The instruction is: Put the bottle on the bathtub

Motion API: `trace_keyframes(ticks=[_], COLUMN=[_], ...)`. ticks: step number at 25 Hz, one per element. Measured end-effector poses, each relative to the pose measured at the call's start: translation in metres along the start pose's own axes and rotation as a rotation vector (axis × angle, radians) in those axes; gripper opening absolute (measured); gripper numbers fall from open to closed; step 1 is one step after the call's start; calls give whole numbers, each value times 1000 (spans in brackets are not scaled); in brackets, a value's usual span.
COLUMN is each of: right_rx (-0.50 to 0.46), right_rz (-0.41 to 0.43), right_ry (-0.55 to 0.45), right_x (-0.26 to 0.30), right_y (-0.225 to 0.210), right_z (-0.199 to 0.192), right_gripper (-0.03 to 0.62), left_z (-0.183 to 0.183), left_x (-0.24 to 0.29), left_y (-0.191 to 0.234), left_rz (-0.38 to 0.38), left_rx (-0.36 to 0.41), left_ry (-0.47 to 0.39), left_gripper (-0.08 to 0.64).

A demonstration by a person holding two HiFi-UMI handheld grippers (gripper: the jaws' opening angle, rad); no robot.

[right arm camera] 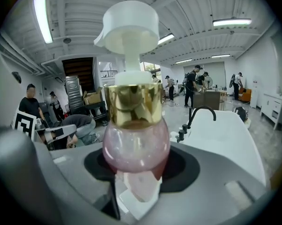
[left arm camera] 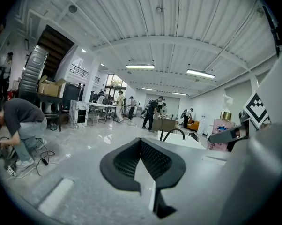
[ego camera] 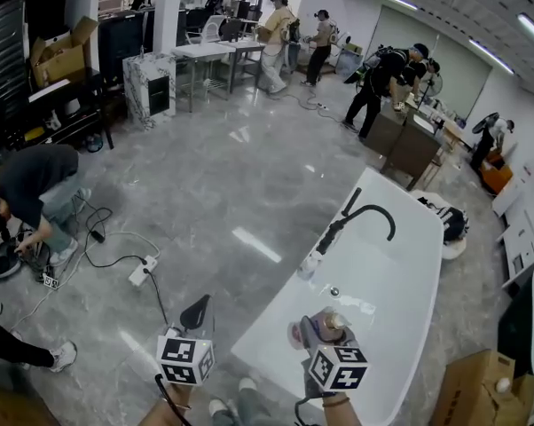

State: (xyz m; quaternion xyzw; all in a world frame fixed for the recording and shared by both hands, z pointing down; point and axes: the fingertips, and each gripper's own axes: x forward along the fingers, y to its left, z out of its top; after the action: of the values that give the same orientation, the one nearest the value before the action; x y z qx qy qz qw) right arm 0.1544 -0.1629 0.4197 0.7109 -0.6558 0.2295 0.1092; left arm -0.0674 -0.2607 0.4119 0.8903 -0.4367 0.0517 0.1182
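bottle (right arm camera: 134, 144): base hidden | cardboard box (ego camera: 467, 393): cut off at bottom edge

We observe a glossy grey floor (ego camera: 249, 176) carrying a white bathtub (ego camera: 427, 229), a power strip (ego camera: 141, 272) and a cardboard box (ego camera: 480, 389).

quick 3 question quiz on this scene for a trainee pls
1. True or false: the right hand-held gripper grips the bottle.
2. The faucet on the bathtub is: A white, B black, C gold.
3. Short answer: what is between the jaws of the left hand-held gripper?

Key: 1 true; 2 B; 3 nothing, they are shut and empty.
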Motion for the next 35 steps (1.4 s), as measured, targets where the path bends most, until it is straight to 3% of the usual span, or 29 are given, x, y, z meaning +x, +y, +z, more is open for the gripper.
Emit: trace_keyframes(ticks=[8, 16, 25, 35], right_rx=[9, 49, 63, 67], right_rz=[4, 4, -7, 14], right_ry=[33, 78, 150, 211], right_x=[31, 60, 71, 83], right_y=[-17, -34, -47, -40], right_z=[-8, -50, -105, -138], right_gripper=[222, 222, 222, 222], left_z=[-32, -87, -146, -170], left_x=[28, 44, 58, 62], left_y=[3, 1, -4, 1], left_rz=[0, -17, -42, -37], left_rx=[-18, -28, -51, -67], left_ry=[85, 191, 251, 279], left_gripper=[-3, -3, -3, -3])
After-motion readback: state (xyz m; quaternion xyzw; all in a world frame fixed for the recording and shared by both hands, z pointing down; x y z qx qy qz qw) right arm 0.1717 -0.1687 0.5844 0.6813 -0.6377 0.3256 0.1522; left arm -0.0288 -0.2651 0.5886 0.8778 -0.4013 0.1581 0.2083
